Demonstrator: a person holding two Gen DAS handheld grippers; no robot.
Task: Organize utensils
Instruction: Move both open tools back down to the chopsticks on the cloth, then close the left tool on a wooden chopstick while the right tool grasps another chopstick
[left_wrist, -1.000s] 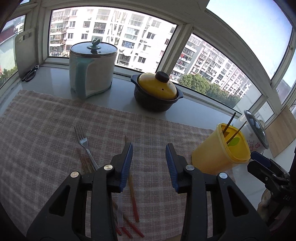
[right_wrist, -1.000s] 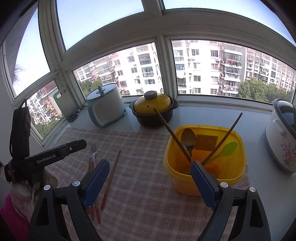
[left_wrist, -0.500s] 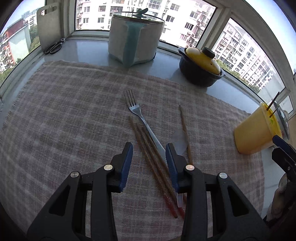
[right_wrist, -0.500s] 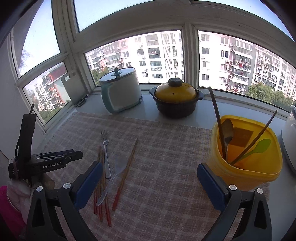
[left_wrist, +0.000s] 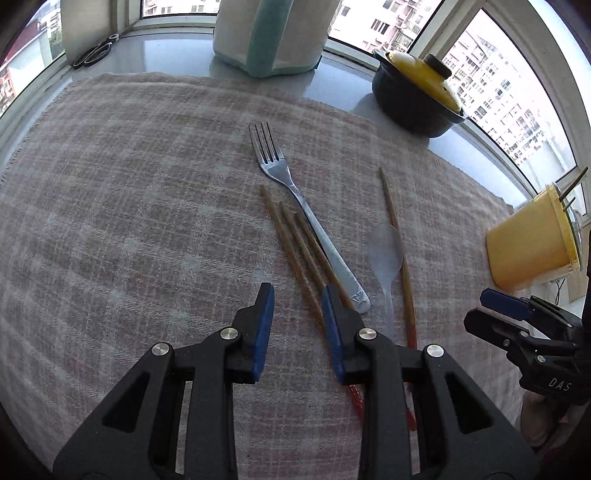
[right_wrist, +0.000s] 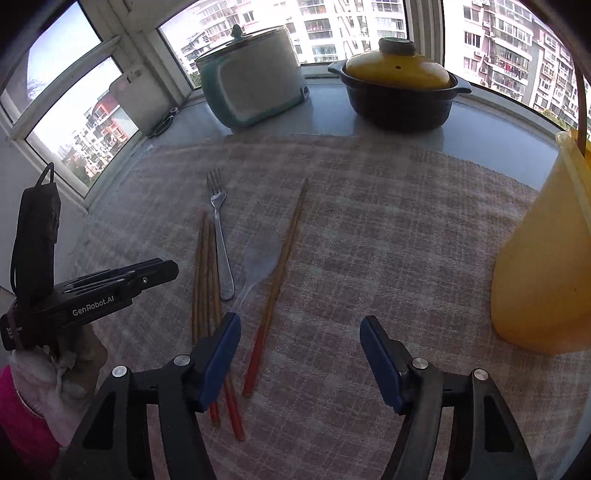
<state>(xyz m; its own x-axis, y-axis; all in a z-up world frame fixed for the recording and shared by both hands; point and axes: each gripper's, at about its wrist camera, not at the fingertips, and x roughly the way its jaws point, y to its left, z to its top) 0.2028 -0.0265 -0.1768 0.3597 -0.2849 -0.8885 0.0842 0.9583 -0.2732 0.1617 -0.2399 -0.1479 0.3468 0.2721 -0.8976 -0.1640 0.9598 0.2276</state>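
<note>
On the checked cloth (left_wrist: 129, 206) lie a metal fork (left_wrist: 299, 210), three red-tipped chopsticks (left_wrist: 295, 247) side by side left of it, a clear plastic spoon (left_wrist: 385, 251) and a single chopstick (left_wrist: 397, 243) to the right. The same fork (right_wrist: 221, 236), spoon (right_wrist: 258, 258) and single chopstick (right_wrist: 280, 273) show in the right wrist view. My left gripper (left_wrist: 297, 291) is open and empty, low over the near ends of the three chopsticks. My right gripper (right_wrist: 299, 328) is wide open and empty, right of the utensils. The yellow bin (left_wrist: 528, 247) stands at the right.
A white and teal cooker (right_wrist: 255, 85) and a dark pot with a yellow lid (right_wrist: 399, 88) stand on the sill at the back. Scissors (left_wrist: 94, 55) lie at the far left by a white board. The yellow bin (right_wrist: 546, 258) holds chopsticks.
Both grippers have tilted down and dropped closer to the cloth. My left gripper has come over the chopstick bundle. My right gripper has swung left, so the bin is now at the right edge.
</note>
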